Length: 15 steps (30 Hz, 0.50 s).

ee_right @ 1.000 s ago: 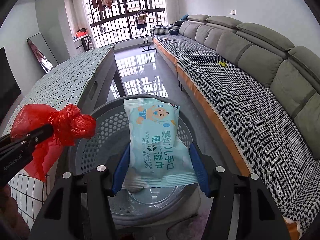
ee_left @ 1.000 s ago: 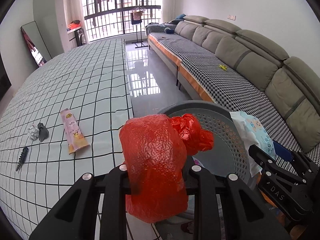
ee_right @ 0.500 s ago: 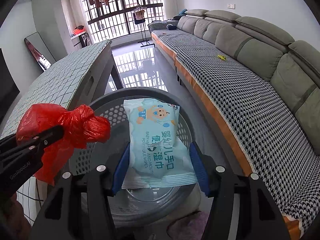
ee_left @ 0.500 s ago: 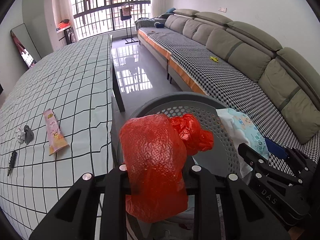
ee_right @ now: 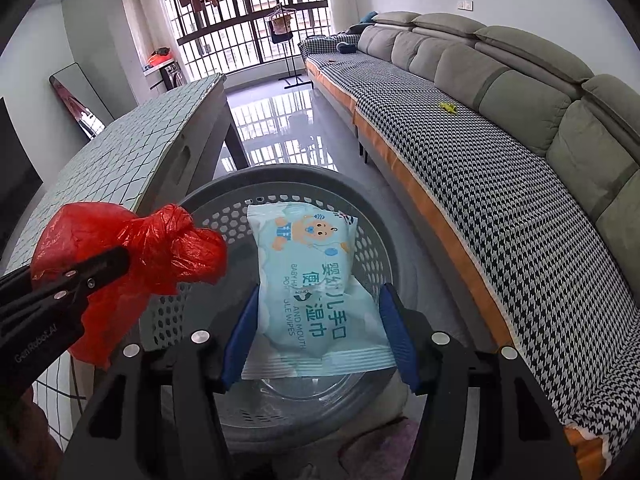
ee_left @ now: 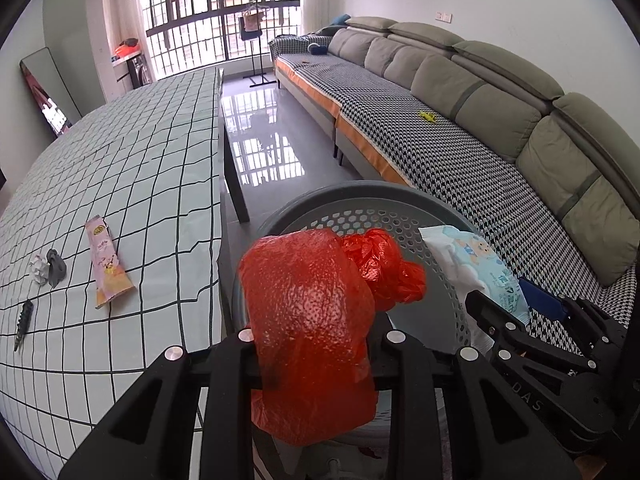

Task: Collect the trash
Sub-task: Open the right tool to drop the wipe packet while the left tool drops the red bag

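Observation:
A knotted red plastic bag (ee_left: 312, 320) sits between the fingers of my left gripper (ee_left: 320, 338), whose jaws are opening while the pads still touch it. It hangs over the near left rim of a grey perforated basket (ee_left: 360, 192). My right gripper (ee_right: 320, 292) is shut on a light blue pack of baby wipes (ee_right: 312, 248), held above the basket's (ee_right: 280, 172) opening. The right wrist view shows the red bag (ee_right: 160, 248) at the left, with the left gripper's finger (ee_right: 80, 276) across it. The wipes pack (ee_left: 472, 256) shows at the right in the left wrist view.
To the left is a table with a checked cloth (ee_left: 120, 168); on it lie a pink wrapper (ee_left: 106, 264), crumpled scraps (ee_left: 48, 270) and a small dark piece (ee_left: 23, 322). A long grey sofa (ee_left: 460, 140) runs along the right. Glossy floor lies between.
The red bag in my left gripper has edged to the right, further over the basket's rim. The wipes pack in my right gripper has stayed where it was.

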### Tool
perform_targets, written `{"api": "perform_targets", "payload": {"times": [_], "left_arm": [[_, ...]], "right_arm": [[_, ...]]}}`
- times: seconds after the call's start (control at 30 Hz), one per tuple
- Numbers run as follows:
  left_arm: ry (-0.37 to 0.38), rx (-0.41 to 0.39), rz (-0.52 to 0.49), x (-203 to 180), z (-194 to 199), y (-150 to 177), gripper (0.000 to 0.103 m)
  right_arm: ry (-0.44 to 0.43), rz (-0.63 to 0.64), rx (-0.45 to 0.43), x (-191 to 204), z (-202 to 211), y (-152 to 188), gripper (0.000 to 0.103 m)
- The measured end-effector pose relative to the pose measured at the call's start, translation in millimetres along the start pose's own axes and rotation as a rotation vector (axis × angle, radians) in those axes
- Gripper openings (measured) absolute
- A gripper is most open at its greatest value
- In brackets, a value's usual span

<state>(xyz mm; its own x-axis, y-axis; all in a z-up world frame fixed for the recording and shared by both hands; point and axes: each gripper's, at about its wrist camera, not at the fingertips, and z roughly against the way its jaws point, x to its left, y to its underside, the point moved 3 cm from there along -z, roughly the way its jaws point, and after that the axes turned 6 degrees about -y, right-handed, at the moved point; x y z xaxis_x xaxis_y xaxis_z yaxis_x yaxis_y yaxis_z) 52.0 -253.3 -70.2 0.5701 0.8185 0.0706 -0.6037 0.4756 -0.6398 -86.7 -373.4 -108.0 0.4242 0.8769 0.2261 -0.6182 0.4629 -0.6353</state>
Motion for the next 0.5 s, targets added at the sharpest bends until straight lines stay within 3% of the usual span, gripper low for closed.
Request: {"api": "perform_targets", "payload": {"times": [0.37,0.5], "left_arm": [[-0.008,-0.008,0.007,-0.9,4.1,-0.5,0.029],[-0.008,-0.011,0.019,1.4,7.5,-1.1,0.038]], "right_arm": [[-0.005,0.005,-0.009,-0.1,3.0,-0.1,0.057],[-0.008,0.005,-0.015,0.5,5.6,-0.2,0.059]]}}
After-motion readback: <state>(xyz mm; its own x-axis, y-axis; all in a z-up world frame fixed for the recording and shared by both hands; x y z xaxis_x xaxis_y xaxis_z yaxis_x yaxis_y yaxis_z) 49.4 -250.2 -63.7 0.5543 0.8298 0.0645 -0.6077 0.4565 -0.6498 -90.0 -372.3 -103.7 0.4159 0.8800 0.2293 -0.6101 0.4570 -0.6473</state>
